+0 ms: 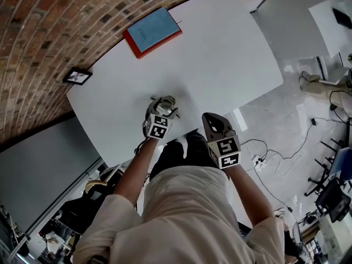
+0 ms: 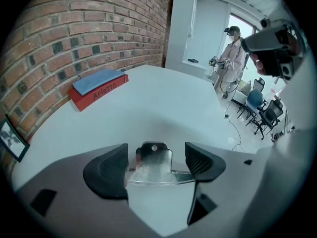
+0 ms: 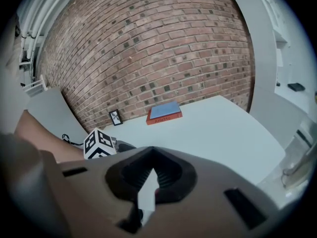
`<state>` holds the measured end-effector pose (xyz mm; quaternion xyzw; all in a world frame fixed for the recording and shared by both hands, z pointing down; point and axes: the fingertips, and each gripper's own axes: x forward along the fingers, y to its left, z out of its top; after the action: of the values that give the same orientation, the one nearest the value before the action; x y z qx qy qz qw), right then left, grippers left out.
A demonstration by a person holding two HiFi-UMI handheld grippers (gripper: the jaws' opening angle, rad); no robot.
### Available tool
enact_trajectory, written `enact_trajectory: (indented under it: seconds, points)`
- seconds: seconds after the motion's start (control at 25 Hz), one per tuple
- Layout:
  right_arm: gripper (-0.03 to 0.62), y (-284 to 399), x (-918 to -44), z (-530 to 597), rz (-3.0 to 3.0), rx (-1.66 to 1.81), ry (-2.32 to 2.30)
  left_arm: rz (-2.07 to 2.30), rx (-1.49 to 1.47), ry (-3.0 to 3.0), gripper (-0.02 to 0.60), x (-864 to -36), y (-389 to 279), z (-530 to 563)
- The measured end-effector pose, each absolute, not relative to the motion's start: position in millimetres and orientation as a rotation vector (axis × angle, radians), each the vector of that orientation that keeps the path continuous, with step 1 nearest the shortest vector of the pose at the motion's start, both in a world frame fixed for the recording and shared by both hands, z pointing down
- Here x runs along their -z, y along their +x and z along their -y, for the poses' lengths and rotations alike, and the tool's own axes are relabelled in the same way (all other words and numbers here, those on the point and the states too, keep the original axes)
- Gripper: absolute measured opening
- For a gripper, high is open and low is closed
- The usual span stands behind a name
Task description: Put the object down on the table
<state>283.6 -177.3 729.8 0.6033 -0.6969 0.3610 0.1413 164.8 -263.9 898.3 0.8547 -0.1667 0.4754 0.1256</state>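
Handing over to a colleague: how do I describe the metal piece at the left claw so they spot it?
Find the white table by the brick wall, then its near edge. There the left claw has a small shiny metal bracket between its jaws. It alone is silvery; the red book lies far off by the wall.

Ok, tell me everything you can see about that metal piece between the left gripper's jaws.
The metal piece is a small, flat, shiny plate of silvery metal. It has a wider base and a narrower tab at the far end with a small round hole. It appears to rest on the white table, between the open jaws of the left gripper. Its left edge sits close to one pad; contact can't be told.
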Motion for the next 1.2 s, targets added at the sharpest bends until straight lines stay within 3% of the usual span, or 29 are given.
enact_trajectory:
  seconds: [0.36, 1.2]
  points:
    - [0.002, 259.5, -698.4, 180.2, 2.071, -0.975, 1.703, 0.578, -1.194, 2.566, 0.334, -815.6, 144.1, 259.7]
    - [0.002, 122.1, -588.8, 161.6, 2.132, -0.581, 1.642, 0.829, -0.711, 2.693, 0.128, -620.2, -24.3, 230.9]
